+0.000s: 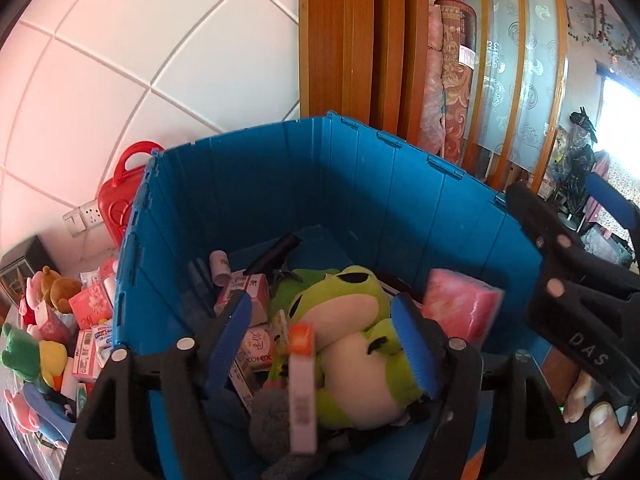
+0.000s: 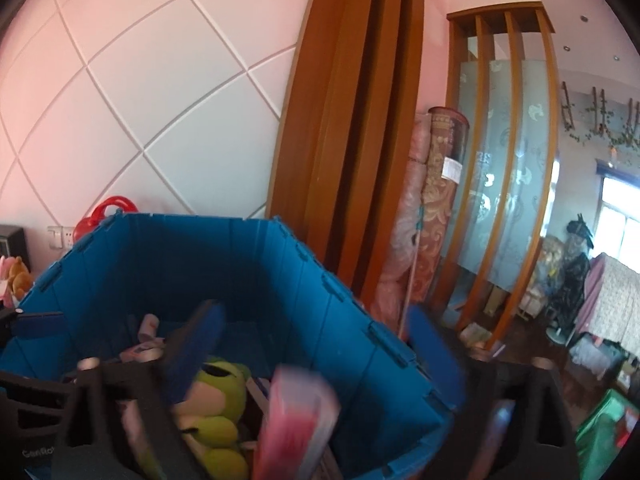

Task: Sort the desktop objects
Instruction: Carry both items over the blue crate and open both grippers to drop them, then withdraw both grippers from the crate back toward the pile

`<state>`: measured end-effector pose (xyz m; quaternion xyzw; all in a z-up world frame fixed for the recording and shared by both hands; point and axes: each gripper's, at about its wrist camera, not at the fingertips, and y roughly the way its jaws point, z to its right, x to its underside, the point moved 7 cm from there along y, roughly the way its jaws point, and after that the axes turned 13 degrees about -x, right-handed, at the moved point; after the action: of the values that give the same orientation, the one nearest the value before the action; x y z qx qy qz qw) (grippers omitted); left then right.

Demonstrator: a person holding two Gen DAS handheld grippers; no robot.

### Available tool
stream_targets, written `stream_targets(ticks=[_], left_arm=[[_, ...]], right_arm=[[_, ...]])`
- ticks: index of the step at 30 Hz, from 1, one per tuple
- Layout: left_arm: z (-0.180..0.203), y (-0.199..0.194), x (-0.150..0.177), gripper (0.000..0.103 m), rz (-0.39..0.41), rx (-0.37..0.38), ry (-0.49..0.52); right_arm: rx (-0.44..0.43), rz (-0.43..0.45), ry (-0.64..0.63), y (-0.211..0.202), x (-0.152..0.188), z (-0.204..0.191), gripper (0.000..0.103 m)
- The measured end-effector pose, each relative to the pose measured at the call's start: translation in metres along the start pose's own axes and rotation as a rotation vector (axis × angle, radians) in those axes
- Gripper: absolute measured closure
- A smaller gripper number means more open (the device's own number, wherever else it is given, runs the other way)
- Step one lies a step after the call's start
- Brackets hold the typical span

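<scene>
A blue crate (image 1: 400,184) holds green frog plushes (image 1: 352,320), small boxes and a grey plush. My left gripper (image 1: 332,344) is open above the crate; a slim pink and orange box (image 1: 303,384) is blurred between its fingers, touching neither. My right gripper (image 2: 316,348) is open over the crate's right side (image 2: 360,344); a pink tissue pack (image 2: 296,420) is blurred between its fingers, free of both. That pack also shows in the left wrist view (image 1: 460,308), as does the right gripper's body (image 1: 580,280).
Plush toys (image 1: 36,352) and pink packs (image 1: 90,308) lie on the table left of the crate. A red toy case (image 1: 120,196) stands behind them by a wall socket (image 1: 82,216). Wooden panels (image 2: 360,120) and rolled carpets (image 2: 436,208) stand behind the crate.
</scene>
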<state>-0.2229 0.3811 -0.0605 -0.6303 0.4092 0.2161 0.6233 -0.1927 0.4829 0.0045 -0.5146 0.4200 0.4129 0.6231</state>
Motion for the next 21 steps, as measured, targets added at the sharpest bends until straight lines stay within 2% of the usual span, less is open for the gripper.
stream_targets(ticks=[4,7,21], left_arm=[[-0.002,-0.002,0.002,0.031,-0.003,-0.005,0.0],[-0.006,-0.003,0.004,0.031,-0.003,-0.011,0.002],[-0.035,-0.027,0.01,0.031,0.052,-0.055,-0.038]], right_arm=[[0.011,0.033,0.001,-0.01,-0.007,0.002,0.0],[-0.013,0.045,0.009,-0.017,-0.01,-0.001,0.0],[-0.038,0.023,-0.032,-0.033,-0.007,-0.019,0.0]])
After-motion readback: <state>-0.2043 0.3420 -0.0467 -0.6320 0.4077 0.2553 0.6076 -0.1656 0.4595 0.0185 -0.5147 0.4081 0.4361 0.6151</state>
